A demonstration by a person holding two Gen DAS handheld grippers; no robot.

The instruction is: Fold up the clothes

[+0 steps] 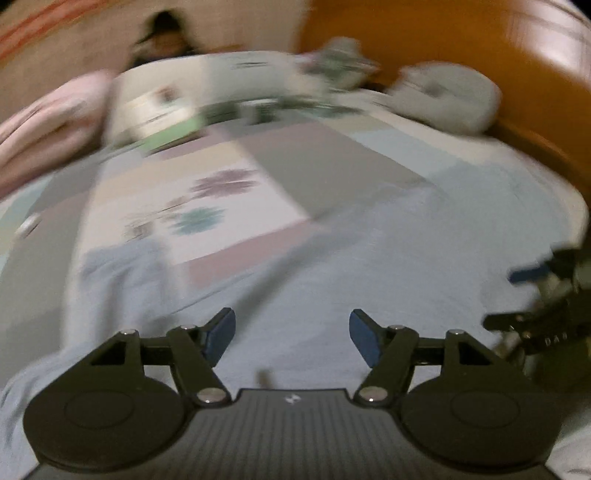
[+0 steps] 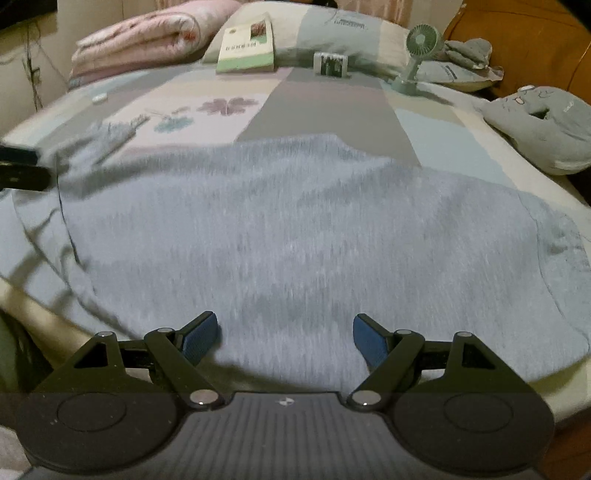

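Right wrist view is giving the cleaner look here: a light blue-grey shirt (image 2: 295,236) is lying spread flat across the near half of a bed (image 2: 325,107) with a pastel patchwork cover, and the right gripper (image 2: 284,338) is hanging just above the shirt's near edge with its blue pads wide apart and nothing sitting between them, so it's open and not gripping anything. At the far end of the bed, a folded pink blanket (image 2: 147,37) is sitting on the left, a book with a green strip (image 2: 245,42) is leaning on a pillow (image 2: 332,33), a little green desk fan (image 2: 417,55) is standing to the right of it, and a grey plush thing (image 2: 543,125) is lying at the right edge. Part of the left gripper is poking in at the left edge of this view, next to a bunched bit of the shirt. The left wrist view is pretty smeared with blur, but the left gripper (image 1: 291,338) is showing its jaws apart too, nothing between the pads, hovering over the shirt (image 1: 351,280) near its left part. The right gripper (image 1: 543,306) is peeking in at the right edge there. Beyond the shirt, the flower-print patch of the cover (image 1: 207,206) is showing on the far left.
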